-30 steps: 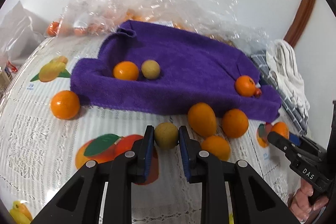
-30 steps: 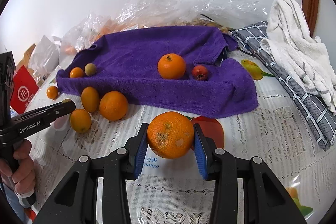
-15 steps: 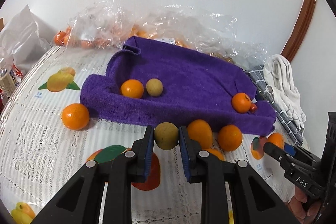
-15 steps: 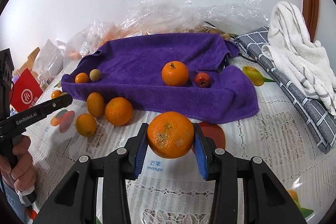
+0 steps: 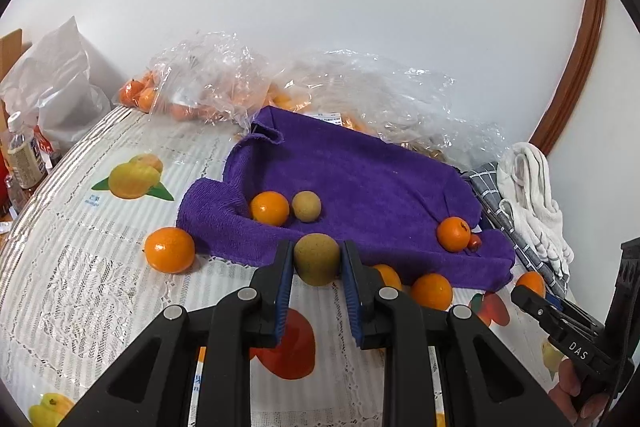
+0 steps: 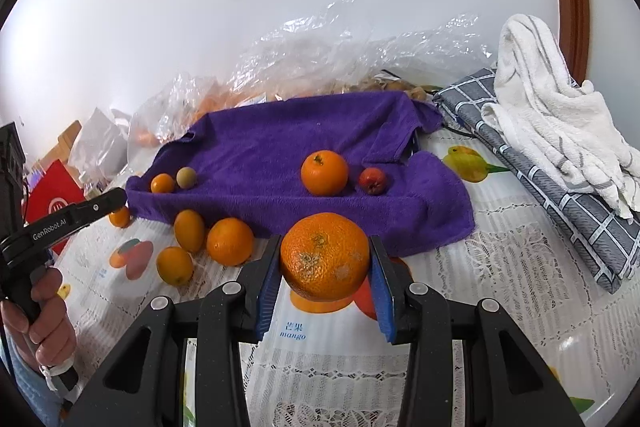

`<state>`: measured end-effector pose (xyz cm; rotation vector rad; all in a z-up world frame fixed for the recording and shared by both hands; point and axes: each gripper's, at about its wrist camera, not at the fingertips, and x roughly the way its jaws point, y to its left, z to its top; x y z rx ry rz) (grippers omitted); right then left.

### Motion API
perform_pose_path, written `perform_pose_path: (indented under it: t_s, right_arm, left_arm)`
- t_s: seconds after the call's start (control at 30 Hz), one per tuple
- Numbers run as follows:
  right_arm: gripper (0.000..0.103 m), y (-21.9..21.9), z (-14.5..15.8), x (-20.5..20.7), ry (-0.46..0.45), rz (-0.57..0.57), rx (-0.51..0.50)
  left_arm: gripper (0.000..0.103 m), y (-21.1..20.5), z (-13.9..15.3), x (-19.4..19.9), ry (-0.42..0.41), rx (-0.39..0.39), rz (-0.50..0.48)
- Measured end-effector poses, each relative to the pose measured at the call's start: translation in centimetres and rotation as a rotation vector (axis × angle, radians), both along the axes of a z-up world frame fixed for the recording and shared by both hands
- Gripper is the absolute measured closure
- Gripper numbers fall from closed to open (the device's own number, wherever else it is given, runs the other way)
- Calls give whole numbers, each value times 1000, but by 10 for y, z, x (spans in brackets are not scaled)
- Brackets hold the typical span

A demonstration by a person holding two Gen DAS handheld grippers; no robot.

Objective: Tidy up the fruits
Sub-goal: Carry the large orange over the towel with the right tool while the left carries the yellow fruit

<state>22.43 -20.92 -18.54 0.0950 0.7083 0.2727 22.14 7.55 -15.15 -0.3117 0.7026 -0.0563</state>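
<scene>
Holding a piece of fruit in each tool, the person has both grippers raised above the printed lace tablecloth (image 6: 520, 267), on the near side of the purple towel (image 5: 360, 179). The left gripper (image 5: 317, 261) has its blue-padded jaws clenched on a small tan-green round fruit (image 5: 317, 259), gripped across its middle so it sits level between the pads. The right gripper (image 6: 325, 259) is clamped the same way on a large blemished orange (image 6: 325, 255), which fills the wider gap between its jaws.

The towel appears to serve as the sorting surface. Toward its left end lie a small orange (image 5: 269, 208) and a second tan-green fruit (image 5: 306, 206), touching or nearly so; toward its right end sit a bigger orange (image 6: 324, 173) and a small red fruit (image 6: 372, 181), just beside each other. That layout suggests like is being grouped with like, so the held tan-green fruit likely belongs at the towel's left end and the large orange at its right end.

Unsorted fruit remains off the towel: three orange pieces (image 6: 230, 241) cluster along its near edge, and a lone mandarin (image 5: 169, 249) rests just off its left corner. Beyond the towel's far edge, crumpled clear plastic bags (image 5: 224, 83) hold more oranges, and white and checked cloths (image 6: 560, 131) lie past its right side.
</scene>
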Motion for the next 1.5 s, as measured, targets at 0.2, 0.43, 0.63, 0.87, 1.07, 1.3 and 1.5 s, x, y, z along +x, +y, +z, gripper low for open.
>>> perform_pose_path:
  t_s: [0.2,0.43,0.63,0.87,1.07,1.3,1.5]
  right_arm:
    - [62,-1,1,0,-8,-3,2]
    - [62,-1,5,-4,-34,-7,-5]
    - [62,4,11,-11,-68,11,-15]
    - [62,2,11,-11,-64,4,-3]
    - [62,0,13,-12,-72,-5,0]
    - [62,0,13,-11,-68,-5,2]
    - [62,5,13,-12,-77,-12,-42]
  left_arm:
    - [80,-1,1,-1,-11,-1,-2]
    - [80,-2,7,-6,-51,17,6]
    - [80,0,9,-6,-62,2,5]
    - [80,1,5,-4,-32,-59,-17]
    - [80,0,7,-5,-44,-51,-9]
    - [80,0,0,0,-15,-65,-11]
    - [80,-6,-4,0,-4,-63,-29]
